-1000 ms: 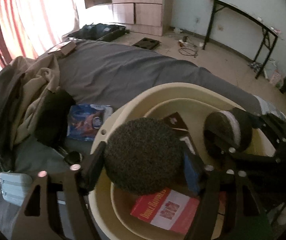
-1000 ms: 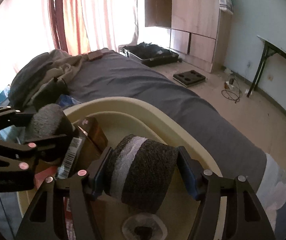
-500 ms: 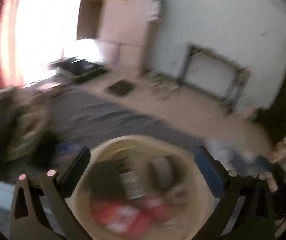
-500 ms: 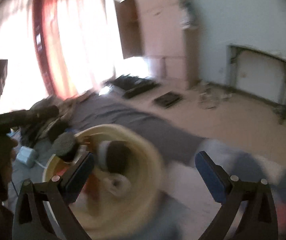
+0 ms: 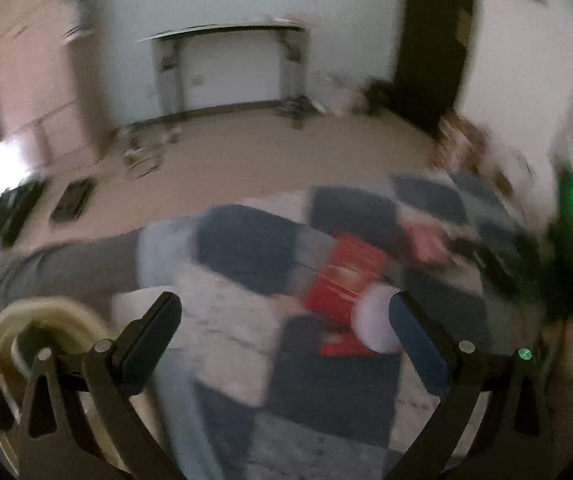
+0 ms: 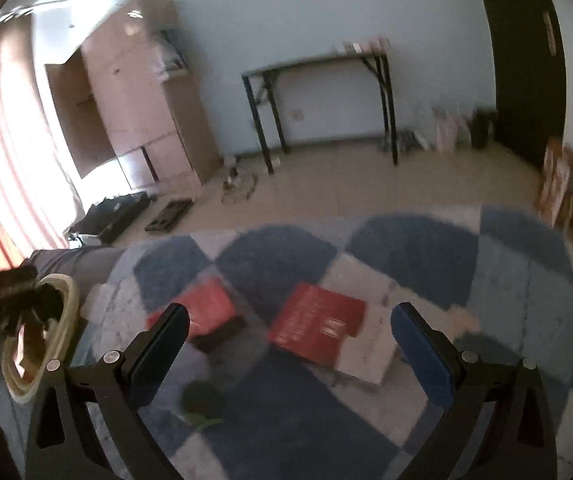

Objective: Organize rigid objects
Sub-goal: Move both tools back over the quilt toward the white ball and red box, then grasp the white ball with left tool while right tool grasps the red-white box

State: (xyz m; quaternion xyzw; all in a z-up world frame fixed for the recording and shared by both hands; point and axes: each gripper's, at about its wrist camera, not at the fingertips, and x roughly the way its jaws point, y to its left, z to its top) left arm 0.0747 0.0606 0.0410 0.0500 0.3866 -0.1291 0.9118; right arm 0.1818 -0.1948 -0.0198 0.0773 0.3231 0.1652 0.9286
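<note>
My left gripper (image 5: 284, 330) stands fully spread, nothing between its pads; the jaws have just been opening. My right gripper (image 6: 288, 338) is likewise spread wide and empty, its jaws also having just been opening.

Left wrist view, heavily blurred: both fingers hang over a checked blanket (image 5: 246, 248) of dark blue, pale blue and white squares. Ahead of the fingers and toward my right pad lies a red object (image 5: 342, 276), its kind not readable through the blur, with a pale rounded shape (image 5: 374, 320) just beside the right pad; I cannot tell what that is. The cream basin (image 5: 38, 320) sits at the far left, behind my left finger, only its rim showing.

Right wrist view, sharper: 2 red items lie on the same blanket (image 6: 426, 248). A red-and-white book (image 6: 326, 332) lies flat between the fingers, nearer the right pad, not touching it. A smaller red box (image 6: 210, 312) on a dark base lies just ahead of the left pad. A dark round object (image 6: 202, 398) with a green edge sits below the left pad, close to me. The basin (image 6: 62, 312) is well to the left, with my other gripper's dark frame (image 6: 2, 292) overlapping it.

Beyond the bed: a black-legged table (image 6: 318, 92) and a wooden wardrobe (image 6: 138, 92).
</note>
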